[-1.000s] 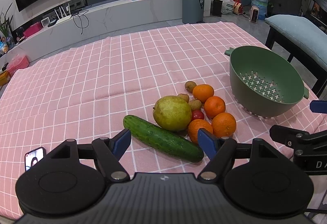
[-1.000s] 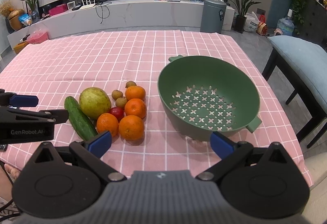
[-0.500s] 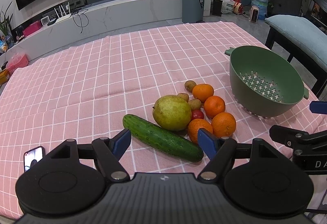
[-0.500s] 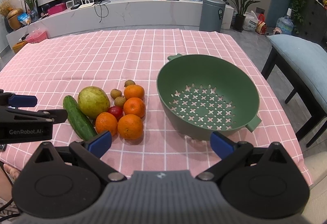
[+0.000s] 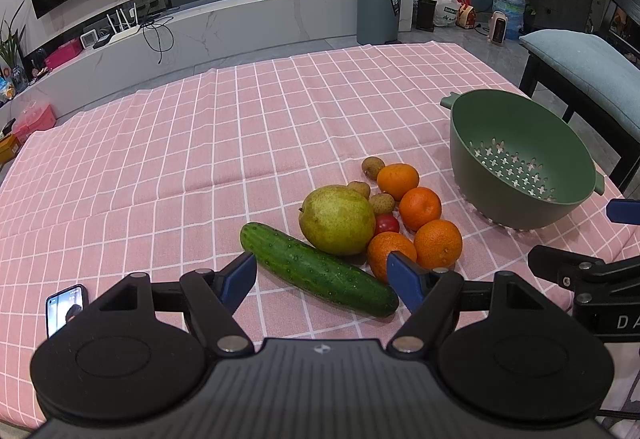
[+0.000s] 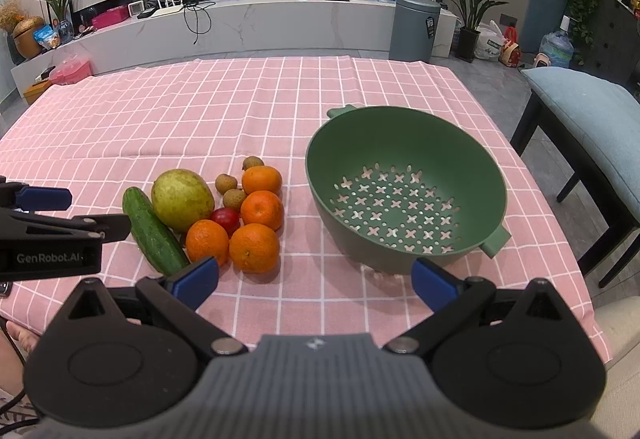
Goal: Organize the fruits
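Both tongs are held wide and nothing is gripped. The left gripper is poised at the near edge of the table, its blue fingertips framing the cucumber. The right gripper hangs near the same edge, towards the near right corner, in front of the green colander, which is seen to be empty.

The pile lies just left of the colander: a pear, four oranges, a small red fruit and three small brown fruits, all touching or close together. The opening reach is judged to be in hand; a descent onto one fruit and a closing of the jaws are called for next.

Against the earlier frames, almost nothing is altered; only a slight shift of the right view is noticed.
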### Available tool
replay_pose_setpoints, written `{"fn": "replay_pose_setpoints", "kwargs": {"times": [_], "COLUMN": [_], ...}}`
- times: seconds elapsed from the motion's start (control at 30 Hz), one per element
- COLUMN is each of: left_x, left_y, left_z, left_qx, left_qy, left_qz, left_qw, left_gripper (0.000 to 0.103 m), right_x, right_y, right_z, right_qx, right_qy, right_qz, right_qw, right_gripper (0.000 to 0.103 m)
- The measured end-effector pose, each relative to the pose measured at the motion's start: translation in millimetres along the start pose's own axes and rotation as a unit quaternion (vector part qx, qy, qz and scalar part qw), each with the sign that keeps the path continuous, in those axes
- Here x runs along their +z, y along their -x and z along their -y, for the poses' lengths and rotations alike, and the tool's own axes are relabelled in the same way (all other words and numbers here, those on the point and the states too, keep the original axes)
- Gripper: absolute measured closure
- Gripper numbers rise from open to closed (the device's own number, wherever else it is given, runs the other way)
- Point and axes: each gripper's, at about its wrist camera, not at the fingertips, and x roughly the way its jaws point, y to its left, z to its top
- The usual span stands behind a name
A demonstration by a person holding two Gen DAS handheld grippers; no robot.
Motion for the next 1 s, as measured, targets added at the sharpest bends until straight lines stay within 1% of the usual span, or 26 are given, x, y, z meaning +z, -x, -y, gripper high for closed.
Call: {"fn": "replay_pose_setpoints", "kwargs": {"times": [1.0], "left_x": [-1.8], "left_y": [0.3], "left_z": [0.4], "left_qx": [-0.004], "left_qy": [0.007], "left_qz": [-0.003], "left_qw": [1.0], "left_gripper": [0.016], "right_x": [-1.0], "right_y": [-1.0], "right_z": [0.3], "right_qx": [-0.003], "right_qy": [-0.002], "right_qz": [-0.003], "right_qw": [1.0], "right_gripper": [0.004]}}
